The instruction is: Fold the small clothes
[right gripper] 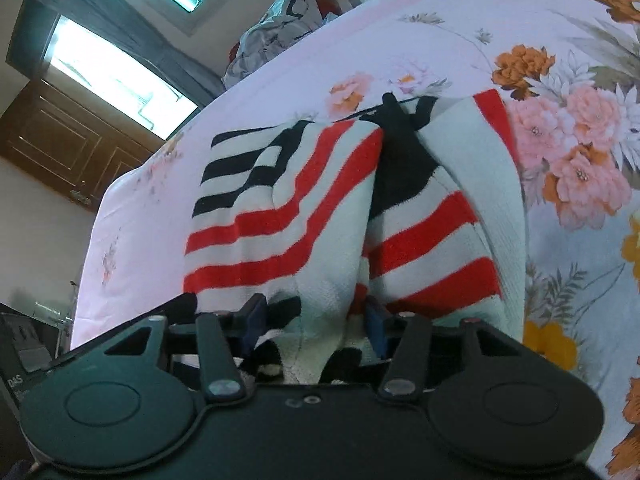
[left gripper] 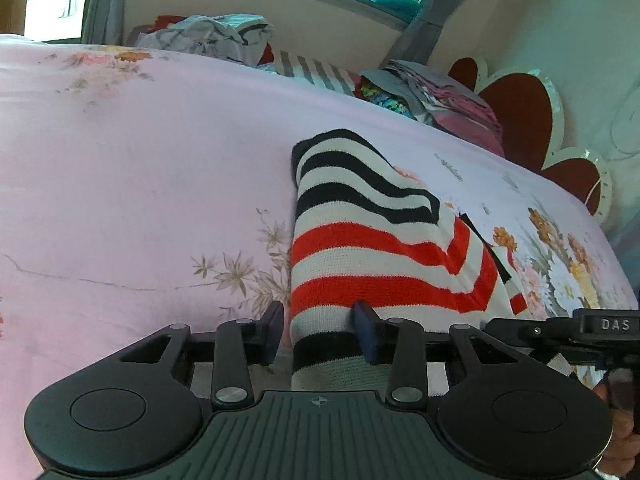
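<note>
Striped knit sweater [left gripper: 360,248], black bands up top, then red and white, lies folded and bunched on the floral bed [left gripper: 140,160] near its edge. Left tongs [left gripper: 320,332] grip its hem; right tongs [right gripper: 316,320] pinch a bunched fold of it too.

You can read only one word here. In the left wrist view, the white letters "DAS" stand on a black part of the other claw [left gripper: 610,325], at the right edge. In the right wrist view, the same letters "DAS" show small and dim on a black part [right gripper: 14,383] at the far left edge. You can read no other words or numbers.
</note>
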Motion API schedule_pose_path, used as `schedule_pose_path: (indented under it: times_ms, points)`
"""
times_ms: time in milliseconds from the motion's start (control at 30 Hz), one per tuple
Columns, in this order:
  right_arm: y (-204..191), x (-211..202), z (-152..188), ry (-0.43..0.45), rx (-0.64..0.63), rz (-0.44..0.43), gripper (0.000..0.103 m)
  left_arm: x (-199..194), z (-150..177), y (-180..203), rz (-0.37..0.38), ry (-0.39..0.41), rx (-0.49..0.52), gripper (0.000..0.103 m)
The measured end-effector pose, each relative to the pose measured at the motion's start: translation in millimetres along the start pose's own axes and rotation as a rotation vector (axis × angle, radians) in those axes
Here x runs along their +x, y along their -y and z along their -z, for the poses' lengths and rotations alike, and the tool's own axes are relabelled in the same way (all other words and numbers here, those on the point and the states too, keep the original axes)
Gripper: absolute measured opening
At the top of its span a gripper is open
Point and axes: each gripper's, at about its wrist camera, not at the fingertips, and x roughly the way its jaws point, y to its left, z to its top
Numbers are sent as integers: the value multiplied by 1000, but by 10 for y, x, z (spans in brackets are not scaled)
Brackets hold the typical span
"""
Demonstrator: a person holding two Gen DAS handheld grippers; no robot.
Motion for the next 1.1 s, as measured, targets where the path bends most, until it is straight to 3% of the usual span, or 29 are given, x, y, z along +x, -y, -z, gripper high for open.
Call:
schedule_pose_path:
  times_ms: [100,133,233,333,500,633,733,833,1000,1100]
  points:
    - [-35,18,-28,-8,-41,17,38,-19,-29,-21,7,-1,-1,39]
    - [-74,23,-29,-6,-71,28,31,-24,-34,-16,8,1,3,39]
    - [-305,2,20,28,-243,84,20,-39,-35,20,3,12,22,39]
    - [-555,-126,109,95,-401,125,19,-104,-49,70,4,49,34,39]
    - [-663,-516,136,210,-478,124,18,-240,-128,357,72,93,115,39]
    - [-413,-761,135,238,-426,138,18,-156,-143,680,77,46,224,39]
    - [-91,-654,140,208,-351,160,17,-15,-83,801,58,-4,250,39]
    - [174,-543,162,178,-296,174,17,-13,-70,901,48,-2,269,39]
    - [179,-683,181,221,-303,135,17,-54,-63,984,47,-10,297,39]
    - [288,-503,217,150,-290,172,17,38,-35,1014,25,-38,331,39]
